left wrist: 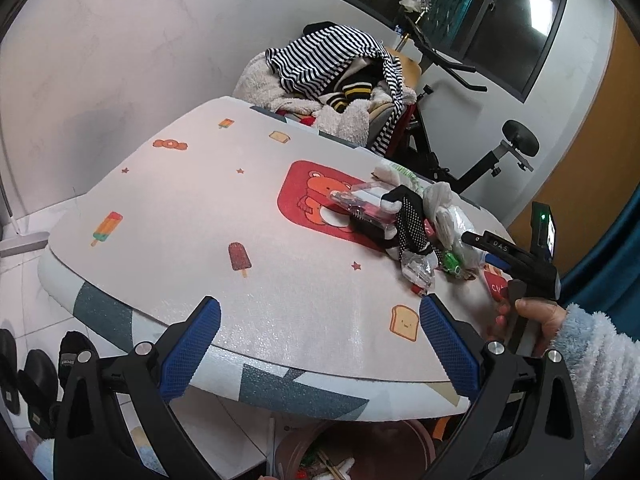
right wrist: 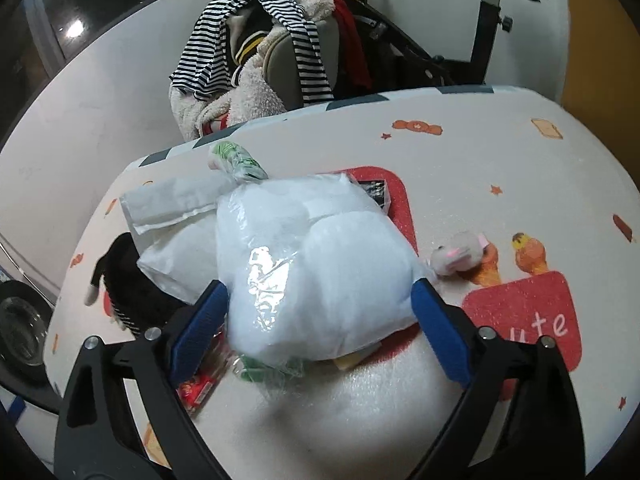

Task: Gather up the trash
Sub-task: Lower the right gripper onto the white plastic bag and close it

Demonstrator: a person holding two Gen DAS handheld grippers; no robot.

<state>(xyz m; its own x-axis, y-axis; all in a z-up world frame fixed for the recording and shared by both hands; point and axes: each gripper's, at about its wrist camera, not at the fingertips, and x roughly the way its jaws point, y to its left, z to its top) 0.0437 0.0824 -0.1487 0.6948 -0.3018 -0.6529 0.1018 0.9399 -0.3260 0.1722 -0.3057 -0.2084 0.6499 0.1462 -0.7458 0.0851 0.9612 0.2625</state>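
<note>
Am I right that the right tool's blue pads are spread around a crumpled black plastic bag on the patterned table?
Not quite: the bag is white and translucent, not black. The right wrist view shows the right tool spread around the crumpled white plastic bag on the patterned table.

Left tool (left wrist: 320, 344) is spread wide with nothing between its blue pads (left wrist: 192, 354), just hanging over the near edge. Right tool (right wrist: 318, 312) is also spread wide, one blue pad on each side of a bulky soft bundle; can't tell if they actually press it. A hand (left wrist: 532, 320) in a fluffy sleeve (left wrist: 596, 364) grips the right tool's handle.
</note>
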